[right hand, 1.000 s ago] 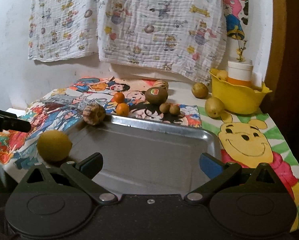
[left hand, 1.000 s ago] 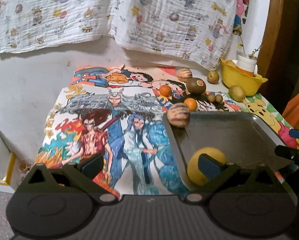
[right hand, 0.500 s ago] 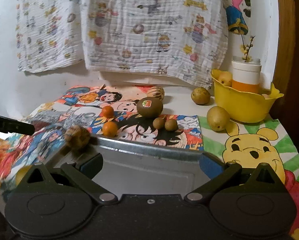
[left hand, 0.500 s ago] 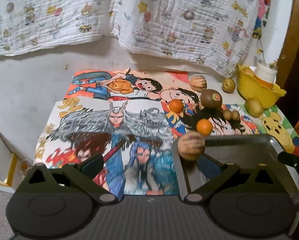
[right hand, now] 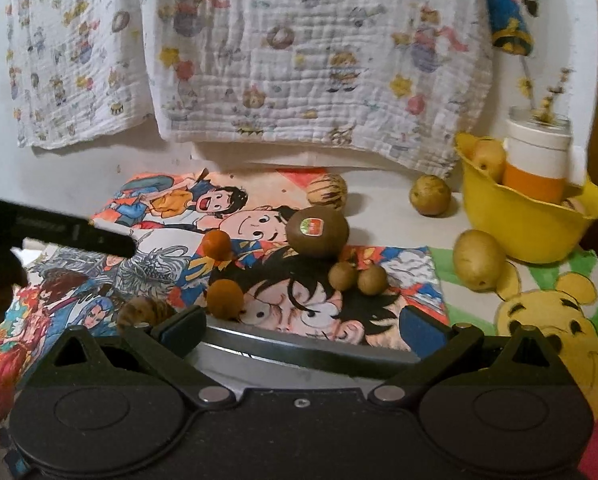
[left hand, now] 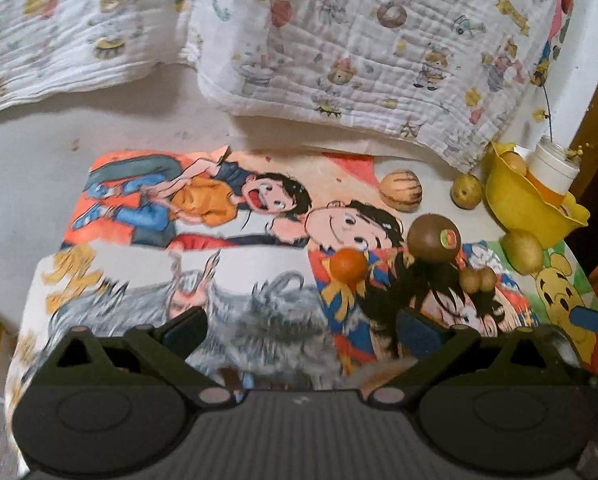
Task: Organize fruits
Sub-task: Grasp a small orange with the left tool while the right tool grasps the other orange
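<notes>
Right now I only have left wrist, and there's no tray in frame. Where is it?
Observer: Right wrist shows it. The tray has its far rim just ahead of the right gripper.
Operator: I count one orange. Any more?
Observer: Two. A second orange sits just beyond the rim, nearer than the first orange.
Operator: Right gripper holding anything?
Observer: No. It's open, with nothing between the fingers.
</notes>
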The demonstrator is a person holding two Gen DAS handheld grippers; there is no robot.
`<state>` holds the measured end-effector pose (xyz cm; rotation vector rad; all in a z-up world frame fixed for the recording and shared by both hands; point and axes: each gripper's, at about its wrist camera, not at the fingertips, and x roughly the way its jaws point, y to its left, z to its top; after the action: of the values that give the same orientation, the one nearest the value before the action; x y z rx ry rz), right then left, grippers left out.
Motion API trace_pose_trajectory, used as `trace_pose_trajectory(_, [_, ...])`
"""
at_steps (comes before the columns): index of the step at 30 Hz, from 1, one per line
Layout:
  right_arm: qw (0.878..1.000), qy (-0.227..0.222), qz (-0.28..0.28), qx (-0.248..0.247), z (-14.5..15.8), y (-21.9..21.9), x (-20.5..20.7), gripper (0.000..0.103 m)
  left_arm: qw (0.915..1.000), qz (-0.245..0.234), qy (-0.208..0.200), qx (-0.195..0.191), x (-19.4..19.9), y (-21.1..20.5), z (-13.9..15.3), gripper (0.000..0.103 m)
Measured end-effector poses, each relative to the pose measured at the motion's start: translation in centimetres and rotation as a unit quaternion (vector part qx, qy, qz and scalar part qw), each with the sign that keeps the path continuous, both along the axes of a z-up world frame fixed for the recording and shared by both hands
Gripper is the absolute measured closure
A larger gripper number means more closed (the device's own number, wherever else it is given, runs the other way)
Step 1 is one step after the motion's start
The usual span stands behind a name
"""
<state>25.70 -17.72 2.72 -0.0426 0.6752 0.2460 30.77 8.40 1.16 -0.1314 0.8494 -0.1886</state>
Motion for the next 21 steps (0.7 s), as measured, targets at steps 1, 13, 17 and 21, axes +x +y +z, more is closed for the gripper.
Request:
trace_pose_trajectory(1, [1.000, 0.001, 0.006, -0.007, -0.2, 0.4, 0.4, 0.001, 1.0000, -0.001, 0.002, 0.000, 0.7, -0.1, -0.3, 0.001])
trace_pose_trajectory(13, [0.999, 0.030, 0.019, -0.027, -2.3, 3.7, 4.5, 0.008, 0.9995, -0.018, 0.025, -0.006, 5.9, -2.0, -3.1, 0.001])
trace_pose_trajectory(17, [0.999, 0.037, 0.007, -0.016, -2.9, 4.3, 5.3, 0.015, 0.9991, -0.036, 0.022, -0.003, 6.7, -2.7, -3.4, 0.001])
trace_pose_trajectory(21, [0.998, 0.059, 0.008, 0.011, -3.4, 4.7, 6.2, 0.022, 0.9981, -0.057, 0.021, 0.010, 7.2, -3.1, -3.6, 0.006])
